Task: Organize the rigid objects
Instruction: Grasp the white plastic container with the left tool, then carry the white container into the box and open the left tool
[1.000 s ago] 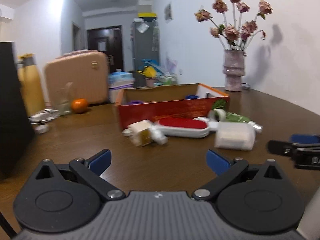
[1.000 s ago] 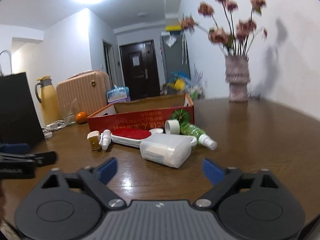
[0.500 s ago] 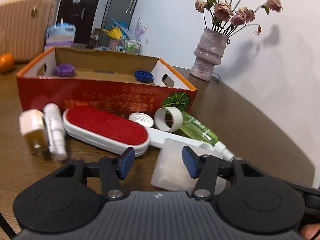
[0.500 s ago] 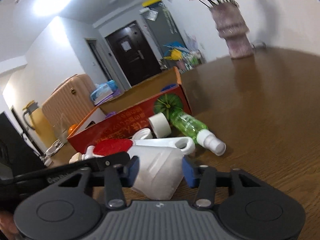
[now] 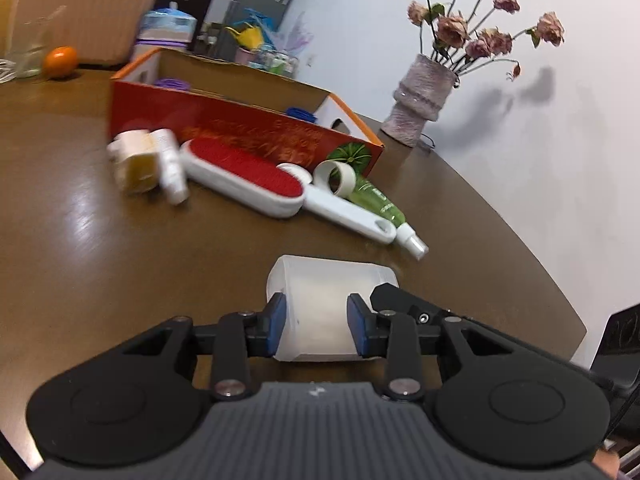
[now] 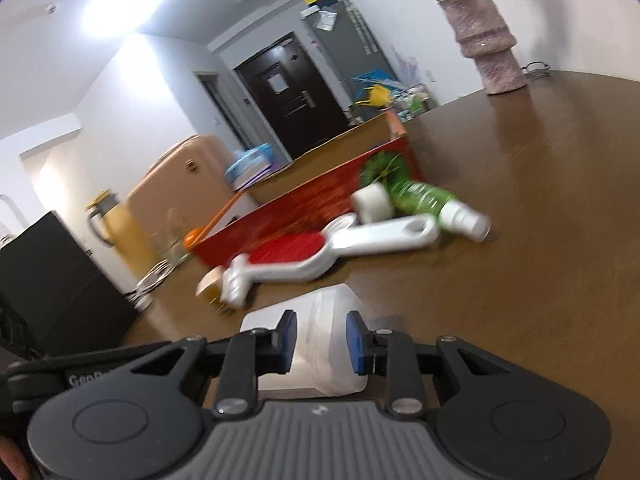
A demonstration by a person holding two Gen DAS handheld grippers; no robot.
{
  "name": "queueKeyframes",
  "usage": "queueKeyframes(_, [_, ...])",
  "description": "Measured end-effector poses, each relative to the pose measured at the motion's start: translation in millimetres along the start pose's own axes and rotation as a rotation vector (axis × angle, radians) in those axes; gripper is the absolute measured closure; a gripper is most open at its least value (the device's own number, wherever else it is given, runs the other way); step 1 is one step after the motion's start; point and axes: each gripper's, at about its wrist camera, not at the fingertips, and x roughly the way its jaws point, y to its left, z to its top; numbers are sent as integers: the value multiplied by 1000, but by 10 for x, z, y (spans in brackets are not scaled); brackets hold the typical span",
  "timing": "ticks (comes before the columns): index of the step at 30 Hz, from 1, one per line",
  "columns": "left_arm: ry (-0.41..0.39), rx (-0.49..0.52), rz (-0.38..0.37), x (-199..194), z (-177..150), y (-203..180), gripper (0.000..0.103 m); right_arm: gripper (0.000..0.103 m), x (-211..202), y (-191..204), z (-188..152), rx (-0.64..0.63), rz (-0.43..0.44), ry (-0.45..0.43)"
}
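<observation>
Brown wooden table [image 5: 80,240], pink vase [image 5: 422,98] of dried flowers [image 5: 476,28] near the white wall, an orange [image 5: 60,62] by a clear glass [image 5: 28,52], tan suitcase [image 6: 172,188], yellow jug [image 6: 110,224], dark door [image 6: 292,96], black bag [image 6: 48,280]

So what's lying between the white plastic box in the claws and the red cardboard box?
In the left wrist view, the lint brush, tape ring and green spray bottle lie between the white box and red carton.

Both wrist views low, close, facing shared white container [image 5: 328,304], red box [image 6: 312,204]
</observation>
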Motion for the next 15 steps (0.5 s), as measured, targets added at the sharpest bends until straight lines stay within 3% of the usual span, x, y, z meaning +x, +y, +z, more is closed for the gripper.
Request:
queueKeyframes(7, [-117,68,-4,-604,-232,-37,69,77,-362,384,-211,-45,6,-47])
queueKeyframes(15, [-203,54,1,-824,-171,8,70,78,-459,696,-141,-98,3,-83])
